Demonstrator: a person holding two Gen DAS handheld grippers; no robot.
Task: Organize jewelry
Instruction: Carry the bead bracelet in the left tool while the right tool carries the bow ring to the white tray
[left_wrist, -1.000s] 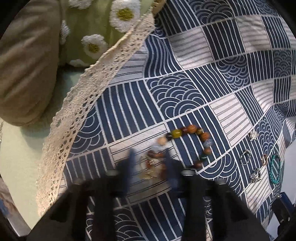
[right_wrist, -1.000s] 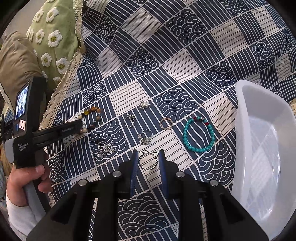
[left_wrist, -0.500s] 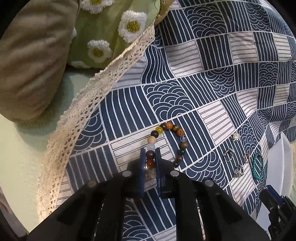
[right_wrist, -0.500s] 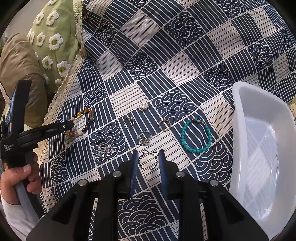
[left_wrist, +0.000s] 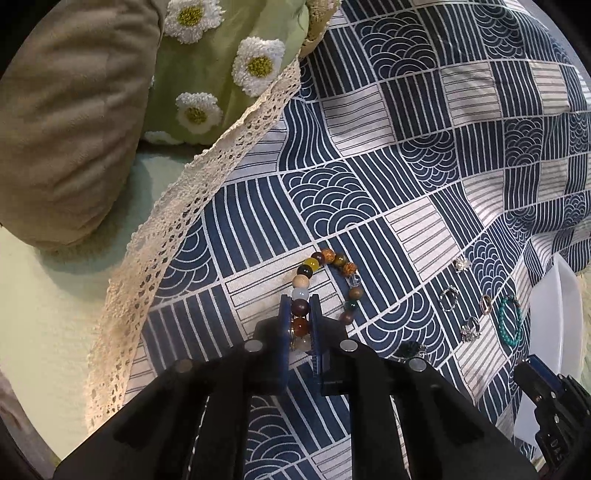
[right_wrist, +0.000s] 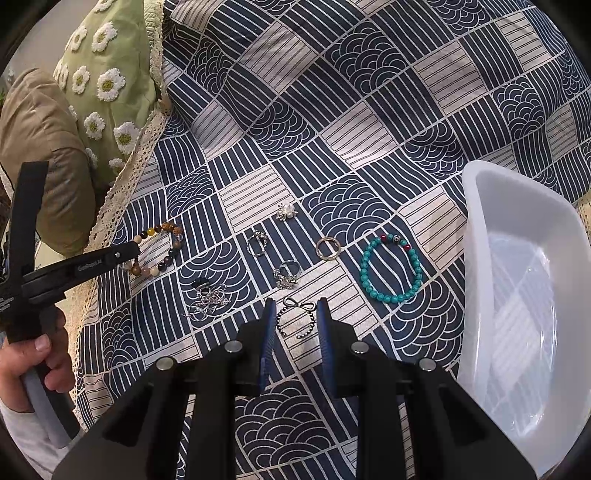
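left gripper (left_wrist: 300, 314) fingers clamped on the near side of the mixed-stone bead bracelet (left_wrist: 327, 284), a couple of beads pinched between the pads; the rest of the loop lies on the blue patterned cloth (left_wrist: 369, 177) by the lace trim (left_wrist: 177, 221). Looks like the pick is made and the lift is just starting. To do it well: keep the squeeze steady, since round beads can roll out of flat pads, lift straight so the hanging loop clears the cloth, then carry it across to the white tray (right_wrist: 524, 295) at the right without dragging over the rings

right gripper (right_wrist: 295, 317) fingers part open, holding nothing, poised either side of the thin dark bow bracelet (right_wrist: 297, 319), not touching it as far as I can tell

counts from the right wrist view: bracelets 3 (mixed-stone, bow, turquoise bead bracelet (right_wrist: 391, 269)); loose rings 4, incl. the plain band ring (right_wrist: 327, 248); one tangled silver heap (right_wrist: 207, 299), pieces in it not countable; tray 1, looks empty; cushions 2, daisy cushion (right_wrist: 107, 85) and tan cushion (right_wrist: 40, 155)
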